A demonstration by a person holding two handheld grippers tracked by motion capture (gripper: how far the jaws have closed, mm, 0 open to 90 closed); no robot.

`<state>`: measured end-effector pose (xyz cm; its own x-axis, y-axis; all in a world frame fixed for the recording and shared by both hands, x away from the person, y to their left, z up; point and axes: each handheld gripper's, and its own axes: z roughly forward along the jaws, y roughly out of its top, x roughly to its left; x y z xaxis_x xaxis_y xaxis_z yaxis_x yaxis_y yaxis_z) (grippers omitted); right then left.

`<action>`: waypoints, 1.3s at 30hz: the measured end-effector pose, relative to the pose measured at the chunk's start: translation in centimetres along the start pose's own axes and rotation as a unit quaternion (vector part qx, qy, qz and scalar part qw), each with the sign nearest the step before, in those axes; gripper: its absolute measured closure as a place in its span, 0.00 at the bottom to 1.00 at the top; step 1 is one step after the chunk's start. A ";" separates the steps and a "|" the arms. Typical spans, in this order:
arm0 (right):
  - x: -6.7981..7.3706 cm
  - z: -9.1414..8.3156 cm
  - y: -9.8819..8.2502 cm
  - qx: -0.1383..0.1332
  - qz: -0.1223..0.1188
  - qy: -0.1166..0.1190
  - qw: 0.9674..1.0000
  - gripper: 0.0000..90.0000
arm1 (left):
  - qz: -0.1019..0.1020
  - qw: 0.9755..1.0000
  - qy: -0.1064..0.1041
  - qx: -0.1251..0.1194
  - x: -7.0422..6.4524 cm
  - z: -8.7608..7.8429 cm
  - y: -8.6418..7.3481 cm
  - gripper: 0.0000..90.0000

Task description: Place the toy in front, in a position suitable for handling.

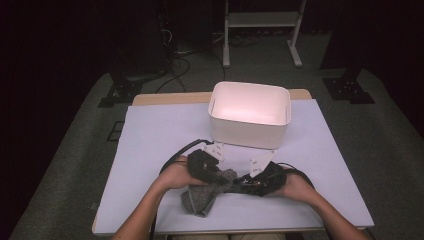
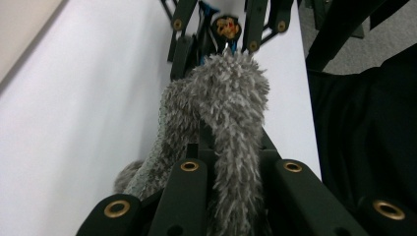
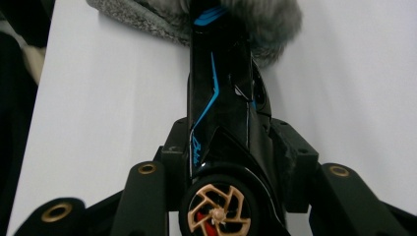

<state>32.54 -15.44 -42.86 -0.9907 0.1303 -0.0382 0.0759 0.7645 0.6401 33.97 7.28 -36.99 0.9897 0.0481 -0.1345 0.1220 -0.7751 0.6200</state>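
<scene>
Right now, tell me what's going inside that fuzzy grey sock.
The nose of the black toy car held in the right gripper enters the grey sock, which the left gripper pinches. The car's front end is covered; its gold rear wheel stays visible.

A fluffy grey cloth [image 2: 221, 118] is seen clamped between the two black jaws of the left tongs [image 2: 223, 162], which rise from the bottom of the frame; its pile bulges above them in the middle of the frame and a fold hangs down at lower left. At the top centre, the right tongs [image 2: 227, 29] are seen just behind the cloth, with a gold and red wheel of a black toy car [image 2: 227, 27] held between them. A pale surface [image 2: 74, 123] is spread across the left half, and dark fabric [image 2: 369, 137] is seen at the right edge.
</scene>
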 end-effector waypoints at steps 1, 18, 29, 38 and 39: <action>-0.2 0.3 0.4 -0.002 -0.002 0.003 1.000 0.62 | -0.001 1.000 0.003 0.003 0.1 -0.2 -0.1 0.91; -1.4 -0.2 1.3 -0.014 0.058 0.064 0.996 0.41 | -0.021 1.000 -0.002 -0.003 0.2 -0.3 -1.6 0.91; -1.1 -1.5 0.8 -0.027 0.092 0.078 0.992 0.37 | -0.016 1.000 -0.019 -0.007 -0.5 0.1 -1.7 0.91; -0.3 -0.7 1.0 -0.010 0.106 0.084 0.991 0.24 | 0.013 0.999 -0.051 0.012 -2.1 2.0 -1.3 0.91; -0.1 -0.5 1.0 -0.008 0.098 0.076 0.992 0.23 | 0.017 0.999 -0.048 0.012 -2.3 2.1 -1.3 0.91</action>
<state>32.63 -15.05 -41.82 -0.9626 0.1789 0.2036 0.2690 0.7234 0.6359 31.35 6.84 -39.16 0.9815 -0.0374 -0.1878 0.0859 -0.7906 0.6063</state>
